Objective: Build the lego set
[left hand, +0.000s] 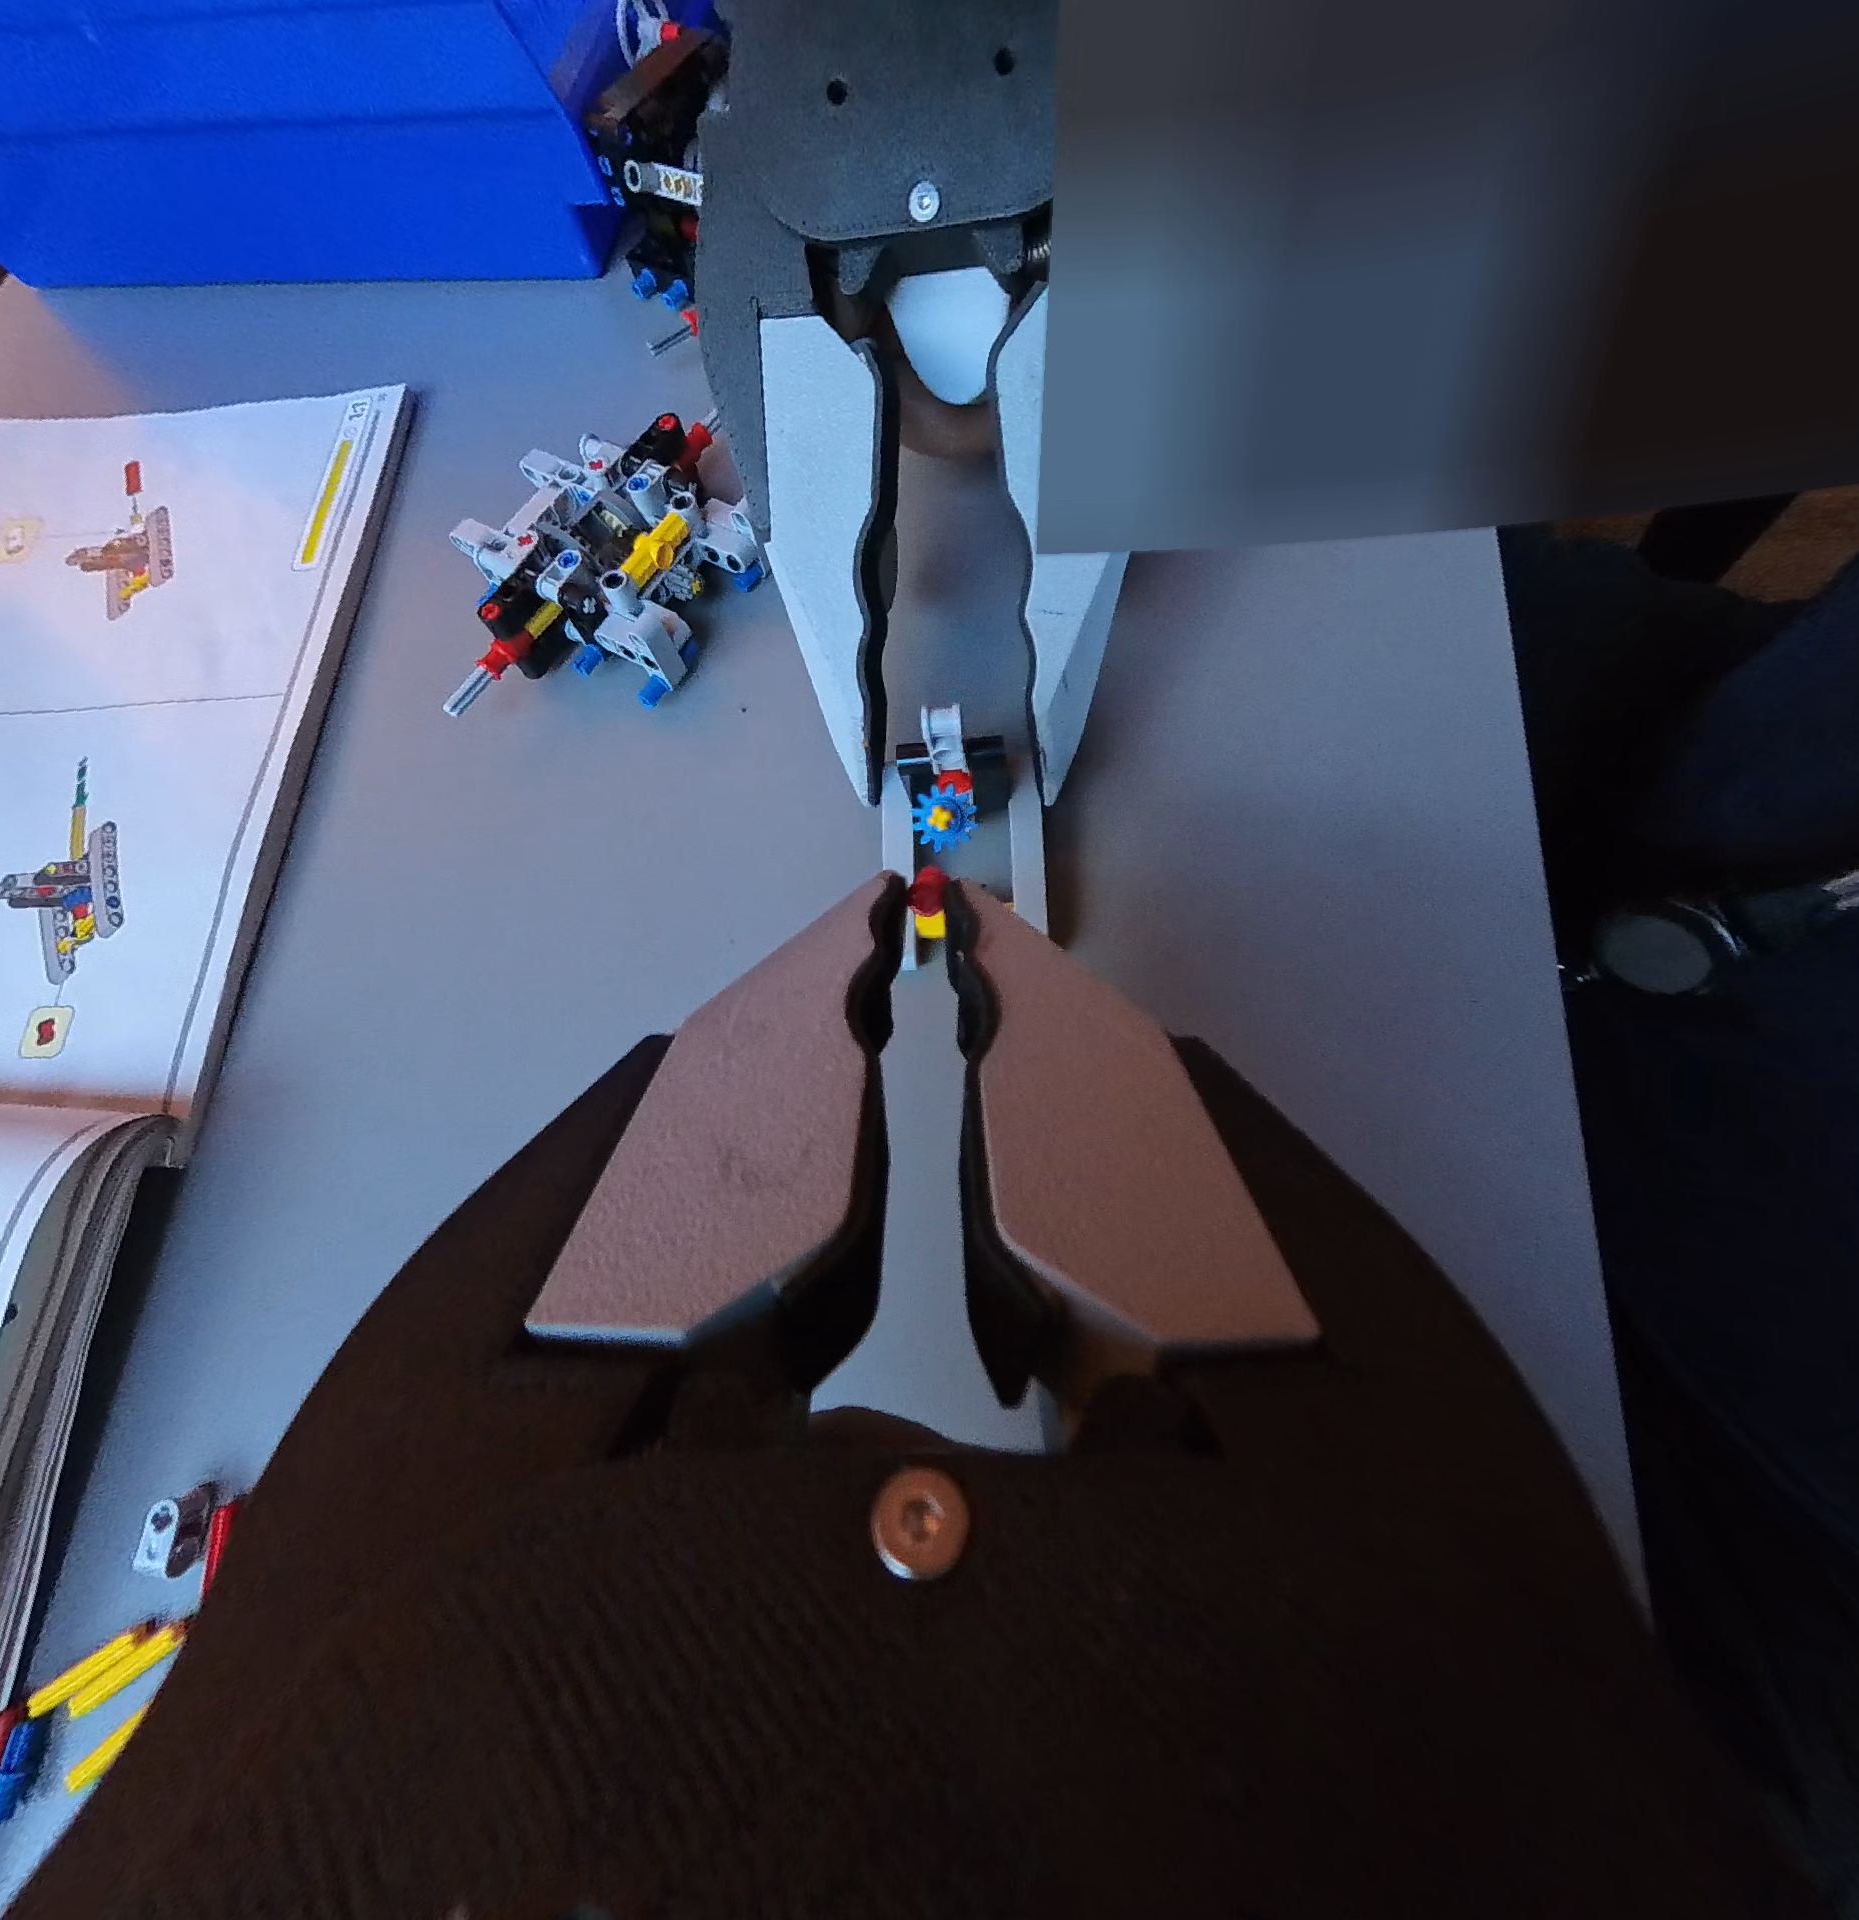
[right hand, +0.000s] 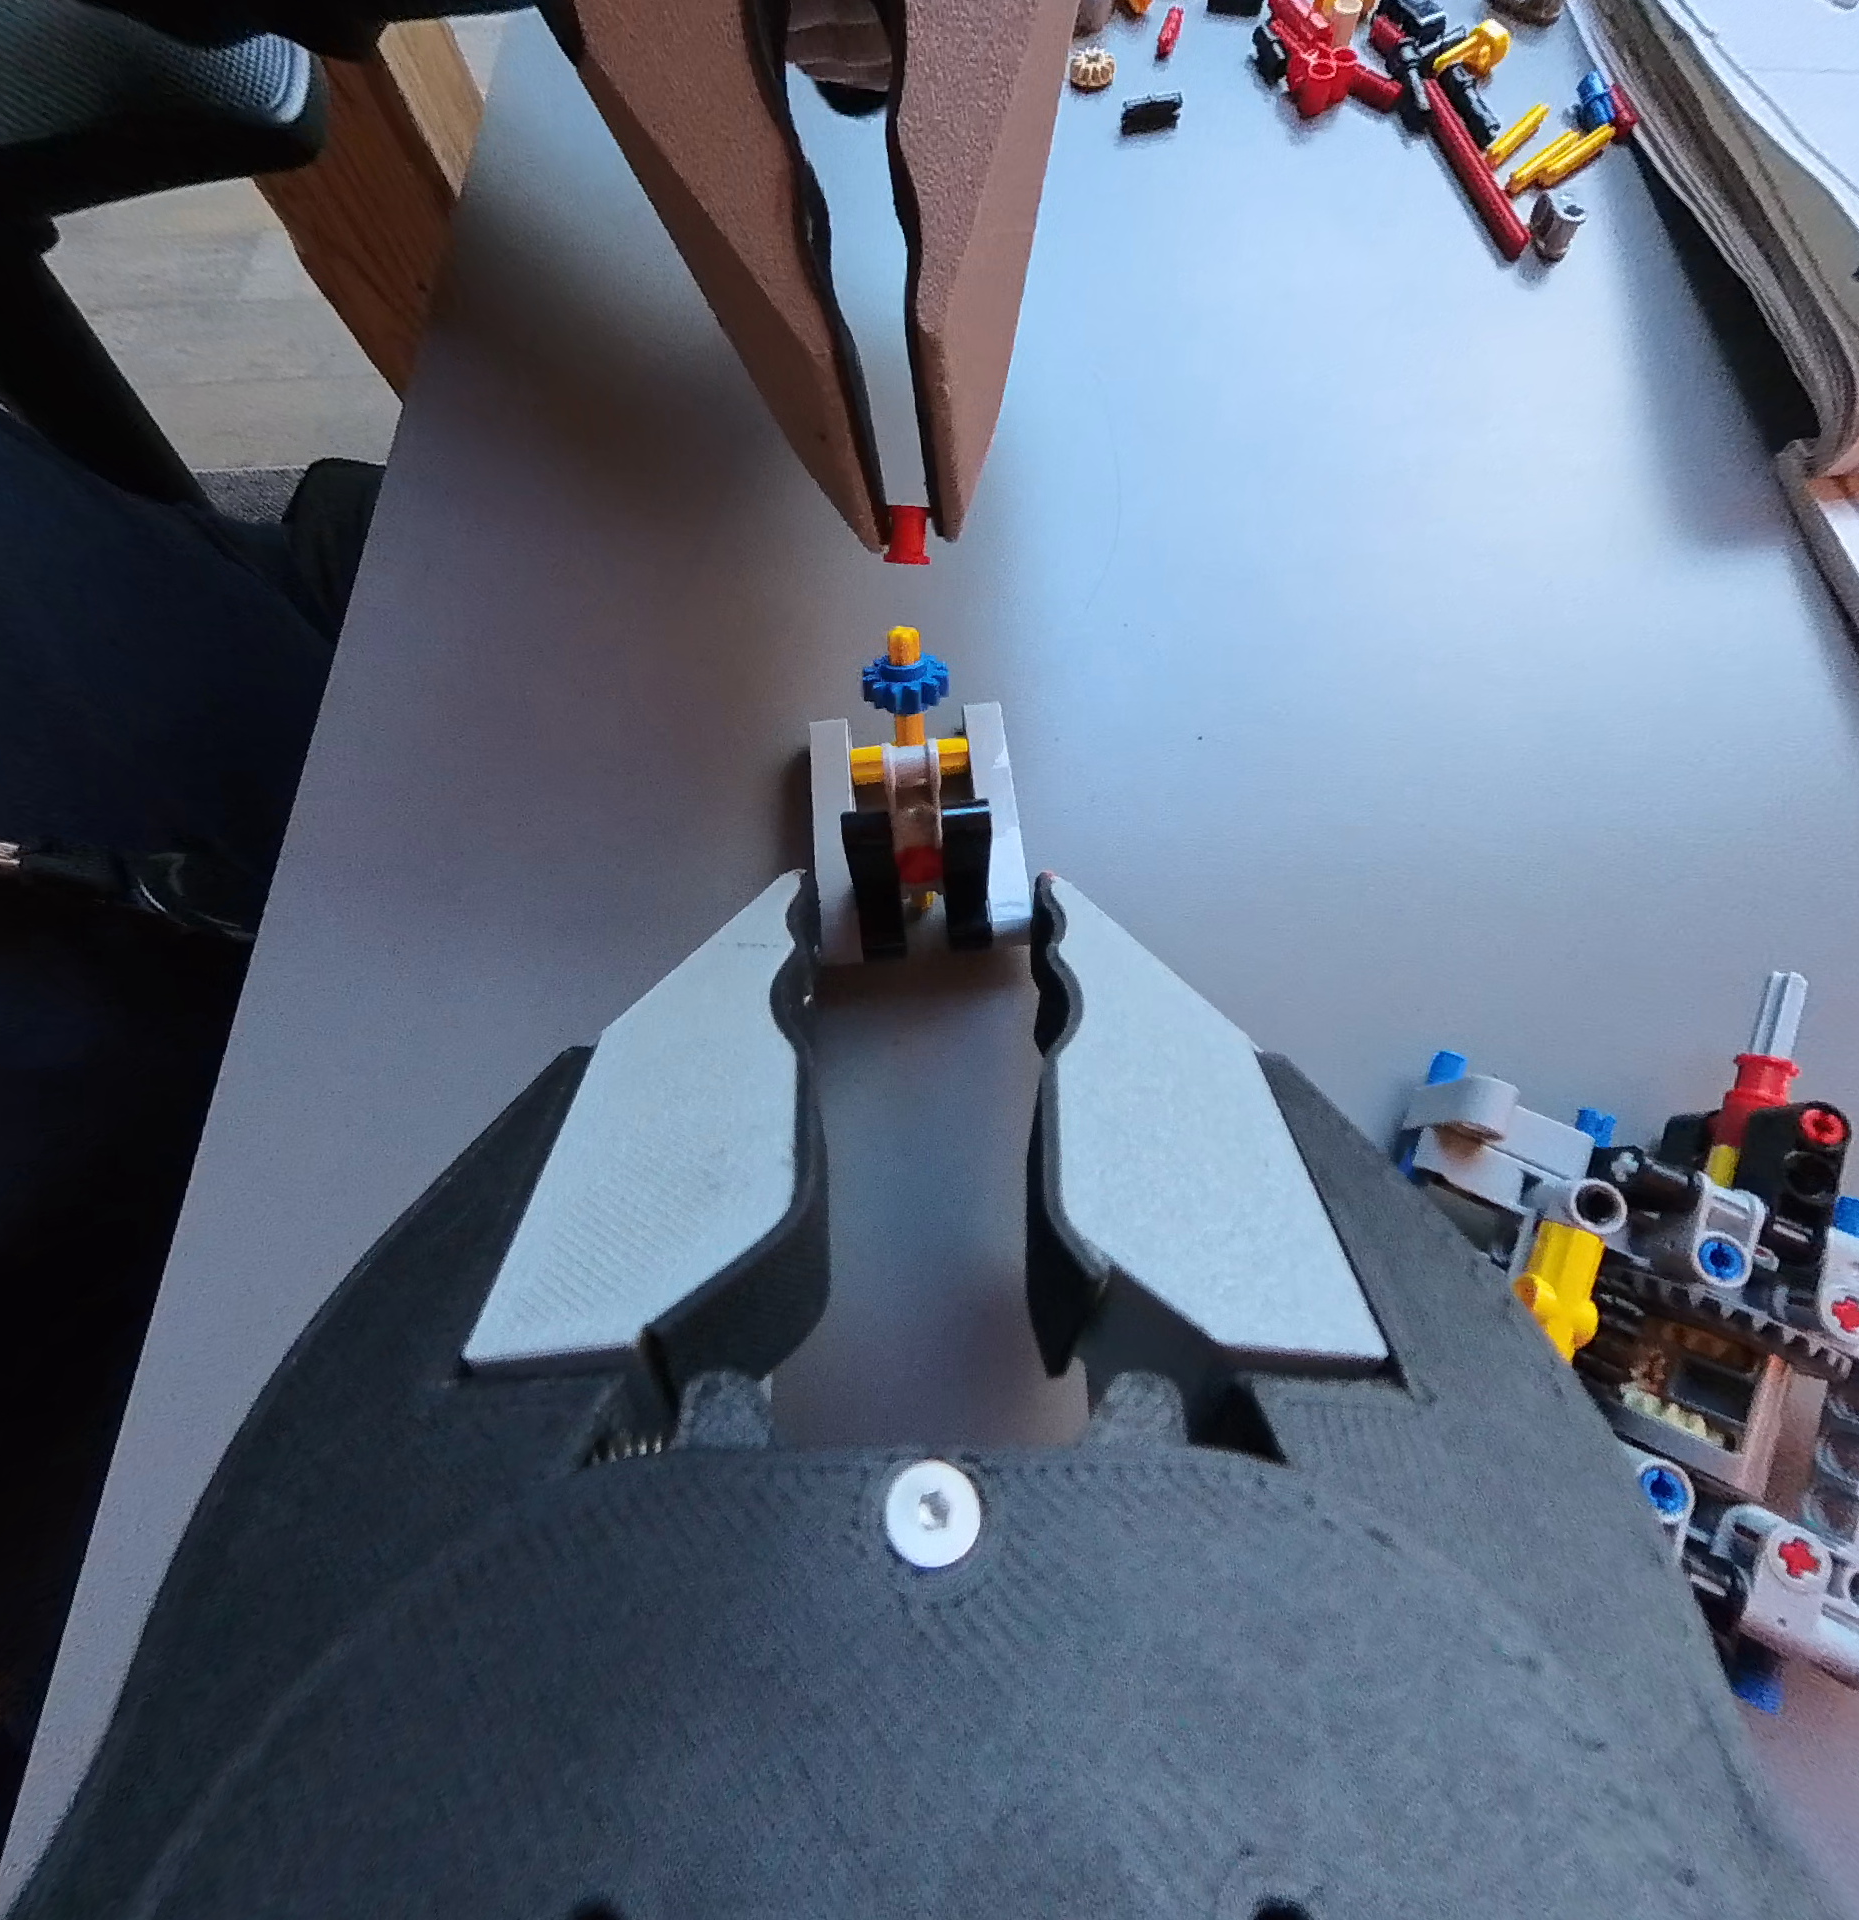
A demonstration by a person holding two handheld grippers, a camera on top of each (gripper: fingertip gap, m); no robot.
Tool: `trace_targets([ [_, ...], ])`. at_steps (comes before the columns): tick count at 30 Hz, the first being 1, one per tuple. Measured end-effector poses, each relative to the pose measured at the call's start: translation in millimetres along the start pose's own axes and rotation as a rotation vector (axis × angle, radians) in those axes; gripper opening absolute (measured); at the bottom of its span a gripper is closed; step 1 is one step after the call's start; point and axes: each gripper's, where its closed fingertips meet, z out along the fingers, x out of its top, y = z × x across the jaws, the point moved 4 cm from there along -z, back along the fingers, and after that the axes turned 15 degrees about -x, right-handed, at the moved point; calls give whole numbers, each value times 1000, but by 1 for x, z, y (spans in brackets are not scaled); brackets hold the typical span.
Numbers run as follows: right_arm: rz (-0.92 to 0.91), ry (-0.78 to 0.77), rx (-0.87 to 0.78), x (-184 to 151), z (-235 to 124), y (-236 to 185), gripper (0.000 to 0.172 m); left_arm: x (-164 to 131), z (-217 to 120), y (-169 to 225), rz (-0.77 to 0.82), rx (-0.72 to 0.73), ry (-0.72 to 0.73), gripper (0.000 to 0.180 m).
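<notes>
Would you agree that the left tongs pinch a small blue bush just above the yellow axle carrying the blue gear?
Not quite: the bush is red, not blue, as the right wrist view shows. The left tongs do pinch it just above the yellow axle carrying the blue gear.

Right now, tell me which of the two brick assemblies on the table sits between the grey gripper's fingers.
The small one, with the blue gear on a yellow rod; right gripper brackets its grey side beams. The bulkier multicoloured build lies apart, untouched.
</notes>
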Motion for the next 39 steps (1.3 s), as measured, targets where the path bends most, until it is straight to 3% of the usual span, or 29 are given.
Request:
trace_targets([
  [10, 10, -39, 8, -5, 2, 1, 38, -3, 1, 2, -5, -7, -6, 4],
  [15, 30, 49, 20, 2, -9, 3, 44, 2, -1, 2, 6, 7, 11, 4],
  [20, 31, 116, 1, 13, -12, 1, 35, 5, 2, 2, 17, 7, 8, 4],
  [39, -14, 83, -11, 20, -4, -1, 6, 8, 0, 0, 29, 0, 19, 3],
])
